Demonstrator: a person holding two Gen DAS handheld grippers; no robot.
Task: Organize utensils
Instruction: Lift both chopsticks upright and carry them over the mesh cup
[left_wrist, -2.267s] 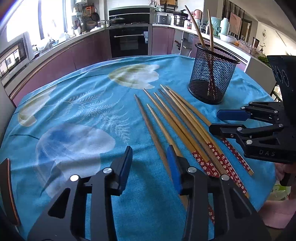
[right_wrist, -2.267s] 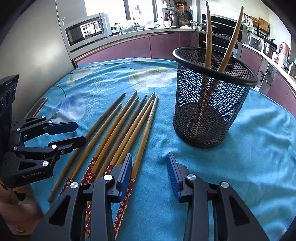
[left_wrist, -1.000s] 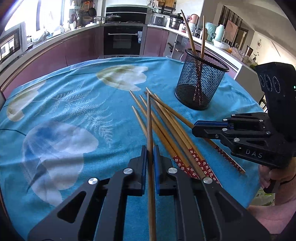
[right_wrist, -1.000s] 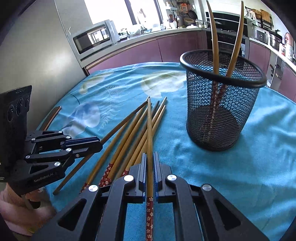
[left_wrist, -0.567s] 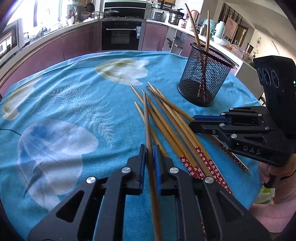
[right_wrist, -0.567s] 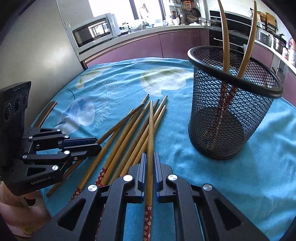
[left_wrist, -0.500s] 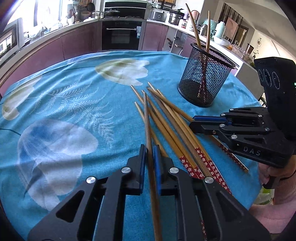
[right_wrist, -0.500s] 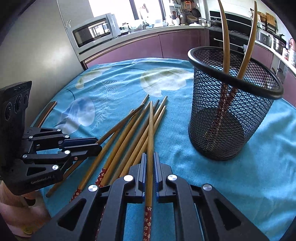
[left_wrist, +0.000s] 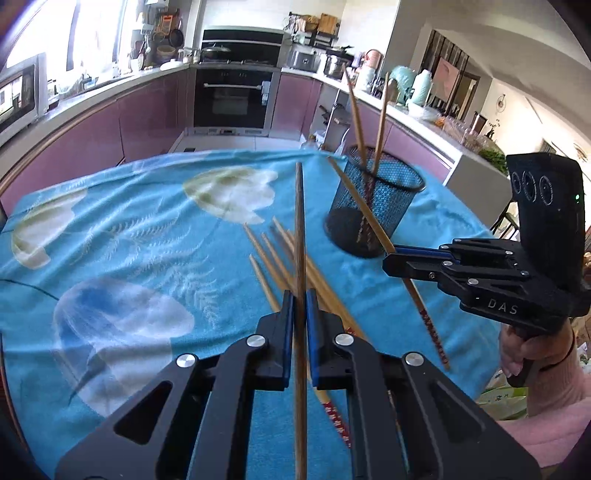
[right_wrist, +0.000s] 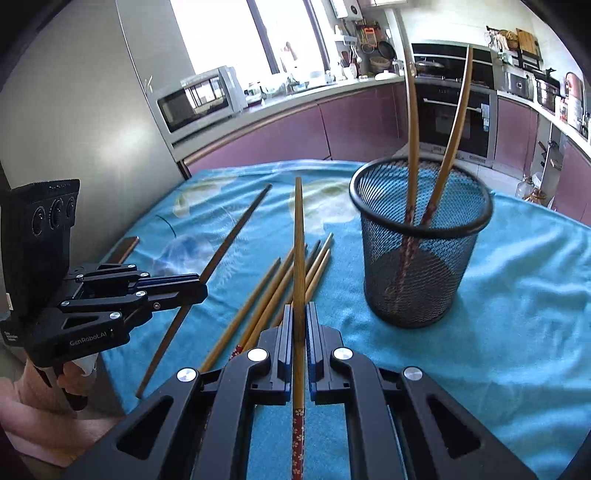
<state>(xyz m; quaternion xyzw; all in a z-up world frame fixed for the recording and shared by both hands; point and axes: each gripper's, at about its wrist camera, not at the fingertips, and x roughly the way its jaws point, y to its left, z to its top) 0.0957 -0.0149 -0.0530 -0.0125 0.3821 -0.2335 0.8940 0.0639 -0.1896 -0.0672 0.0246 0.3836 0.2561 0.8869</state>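
Note:
My left gripper (left_wrist: 300, 295) is shut on a dark brown chopstick (left_wrist: 300, 221) that points forward, lifted off the blue tablecloth (left_wrist: 147, 229). The right wrist view shows that left gripper (right_wrist: 204, 286) at the left, its chopstick (right_wrist: 236, 232) slanting up. My right gripper (right_wrist: 299, 308) is shut on a lighter chopstick (right_wrist: 298, 240) with a red patterned end. In the left wrist view the right gripper (left_wrist: 388, 260) holds its chopstick (left_wrist: 421, 315) across the black mesh cup (left_wrist: 376, 218). Two chopsticks stand in the mesh cup (right_wrist: 421, 251). Several chopsticks (right_wrist: 266, 295) lie on the cloth.
The loose chopsticks (left_wrist: 273, 266) lie between the two grippers, left of the cup. A hand in a pink sleeve (left_wrist: 535, 354) holds the right gripper at the table's near edge. Kitchen counters, an oven (left_wrist: 232, 99) and a microwave (right_wrist: 199, 101) ring the table.
Both grippers closed on a chopstick each, then rose with them. The two held chopsticks have left the pile and now hang above the cloth. The cup has not moved.

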